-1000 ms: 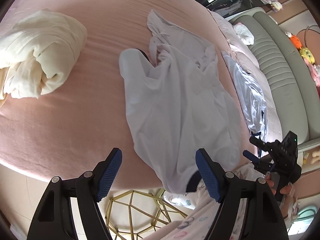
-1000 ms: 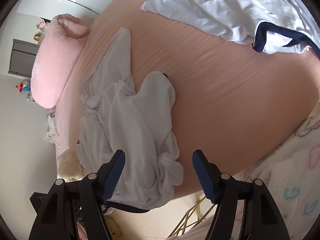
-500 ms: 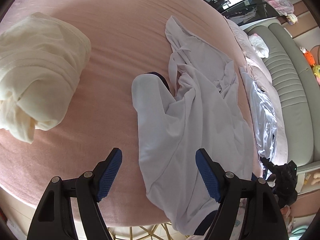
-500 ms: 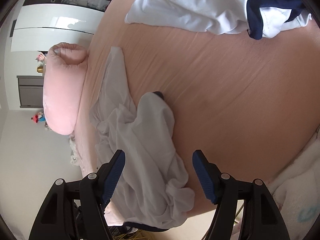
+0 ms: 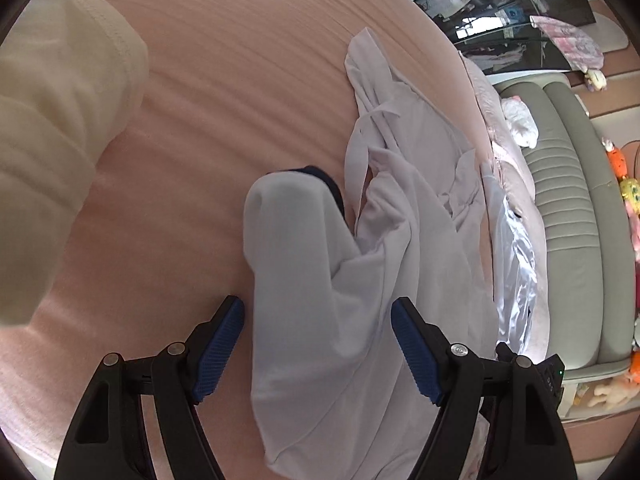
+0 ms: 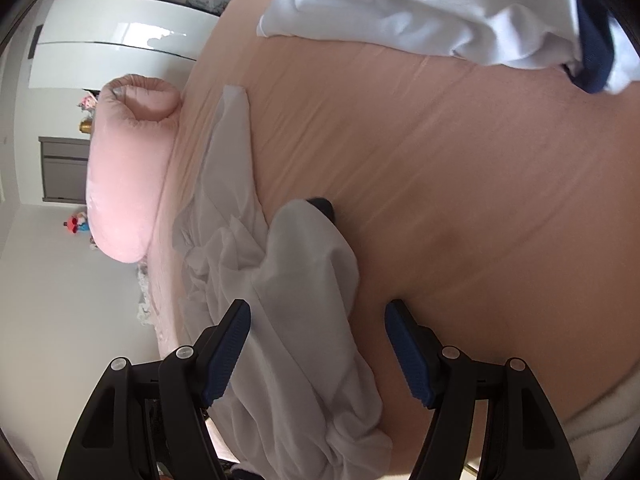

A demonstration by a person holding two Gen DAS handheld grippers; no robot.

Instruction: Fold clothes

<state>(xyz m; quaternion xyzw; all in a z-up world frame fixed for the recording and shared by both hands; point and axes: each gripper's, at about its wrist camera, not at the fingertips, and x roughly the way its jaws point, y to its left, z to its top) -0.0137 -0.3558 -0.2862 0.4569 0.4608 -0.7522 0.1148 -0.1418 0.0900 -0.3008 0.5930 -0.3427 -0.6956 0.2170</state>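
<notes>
A crumpled pale grey-white shirt [image 5: 360,280] with a dark navy cuff [image 5: 324,178] lies on the pink bed sheet [image 5: 200,140]. My left gripper [image 5: 318,354] is open and empty, its jaws straddling the shirt's near sleeve just above the cloth. In the right wrist view the same shirt [image 6: 296,300] runs down to the bed's edge, and my right gripper [image 6: 318,354] is open and empty over its lower part. The right gripper's black body also shows at the lower right of the left wrist view [image 5: 536,372].
A rolled cream garment [image 5: 52,140] lies at the left. A white garment with navy trim [image 6: 460,12] lies at the far side of the bed. A pink bolster pillow [image 6: 128,168] sits at the head. A grey-green sofa [image 5: 576,208] stands beside the bed.
Both grippers have moved forward and lower over the bed, closing in on the grey-white shirt. Both have stayed open. The shirt has not moved.
</notes>
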